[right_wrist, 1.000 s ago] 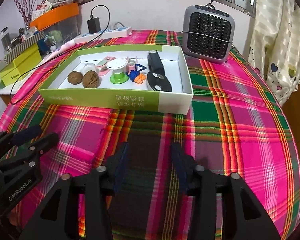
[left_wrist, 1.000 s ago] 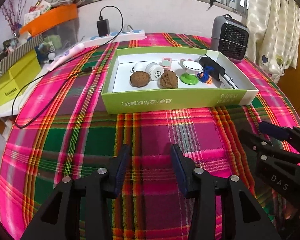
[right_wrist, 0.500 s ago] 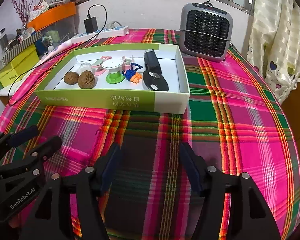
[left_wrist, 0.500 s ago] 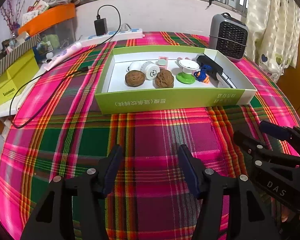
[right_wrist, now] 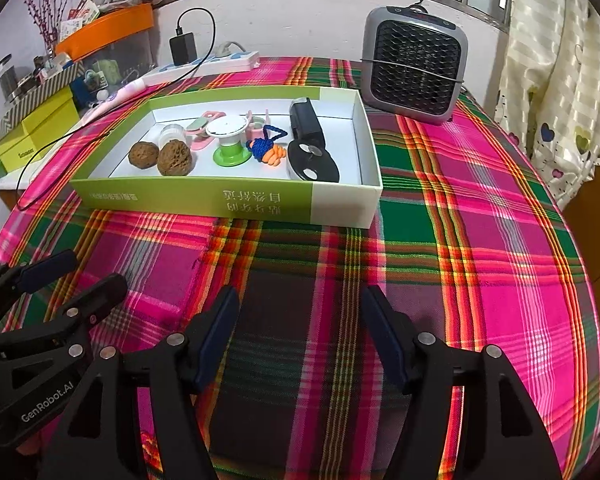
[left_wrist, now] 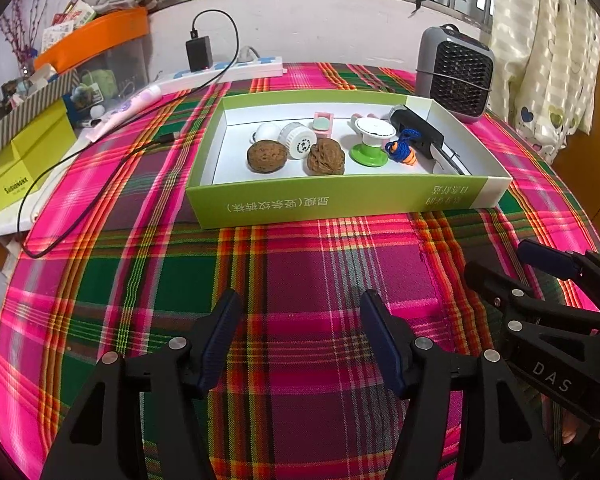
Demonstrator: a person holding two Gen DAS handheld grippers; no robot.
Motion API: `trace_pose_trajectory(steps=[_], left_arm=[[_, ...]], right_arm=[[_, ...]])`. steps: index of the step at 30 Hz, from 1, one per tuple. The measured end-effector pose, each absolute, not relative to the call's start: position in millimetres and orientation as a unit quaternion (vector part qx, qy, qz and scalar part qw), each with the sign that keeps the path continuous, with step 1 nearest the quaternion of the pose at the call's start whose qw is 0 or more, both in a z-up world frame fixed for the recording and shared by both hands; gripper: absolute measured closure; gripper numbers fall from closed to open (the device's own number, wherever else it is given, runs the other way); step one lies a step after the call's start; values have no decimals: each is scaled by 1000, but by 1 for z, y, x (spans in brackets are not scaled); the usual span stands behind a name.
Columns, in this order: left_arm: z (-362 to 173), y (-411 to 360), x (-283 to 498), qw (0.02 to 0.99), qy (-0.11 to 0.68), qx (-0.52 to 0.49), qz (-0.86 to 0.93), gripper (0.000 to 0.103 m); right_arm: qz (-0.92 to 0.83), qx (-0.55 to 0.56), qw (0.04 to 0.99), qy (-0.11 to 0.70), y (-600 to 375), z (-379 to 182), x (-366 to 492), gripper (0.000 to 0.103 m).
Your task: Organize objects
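Note:
A green and white shallow box (left_wrist: 340, 200) (right_wrist: 228, 200) stands on the plaid tablecloth. It holds two walnuts (left_wrist: 267, 156) (right_wrist: 174, 157), a white jar (left_wrist: 298, 140), a green and white spool (left_wrist: 371, 140) (right_wrist: 230, 140), a blue and orange knot (left_wrist: 404, 148) (right_wrist: 269, 148), a pink item (left_wrist: 322, 123) and black devices (left_wrist: 416, 130) (right_wrist: 312, 156). My left gripper (left_wrist: 300, 336) is open and empty above the cloth, well in front of the box. My right gripper (right_wrist: 300, 332) is open and empty, also in front of the box. Each gripper shows in the other's view (left_wrist: 540, 280) (right_wrist: 60, 280).
A grey fan heater (right_wrist: 414, 68) (left_wrist: 454, 68) stands behind the box at the right. A power strip (left_wrist: 228, 70) with a charger and black cable (left_wrist: 80, 192) lies at the back left. Yellow boxes (left_wrist: 20, 160) and an orange tray (left_wrist: 96, 36) sit at the left; a curtain (right_wrist: 560, 80) hangs at the right.
Both grippers have opened wider. Both have drawn slightly back from the box, which has not moved.

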State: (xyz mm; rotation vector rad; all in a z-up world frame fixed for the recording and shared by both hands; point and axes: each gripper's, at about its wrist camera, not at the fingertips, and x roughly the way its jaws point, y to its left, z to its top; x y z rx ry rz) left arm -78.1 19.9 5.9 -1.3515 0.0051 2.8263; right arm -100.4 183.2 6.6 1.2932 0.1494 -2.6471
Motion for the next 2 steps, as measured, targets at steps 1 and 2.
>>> trace_pose_trajectory(steps=[1,2], left_arm=[[6,20,-78,4,2,-431,902,41],[6,20,-78,4,2,-431,902,41]], right_arm=[[-893,436,96,50,183,7,-100,38],[-893,436,96,50,183,7,-100,38]])
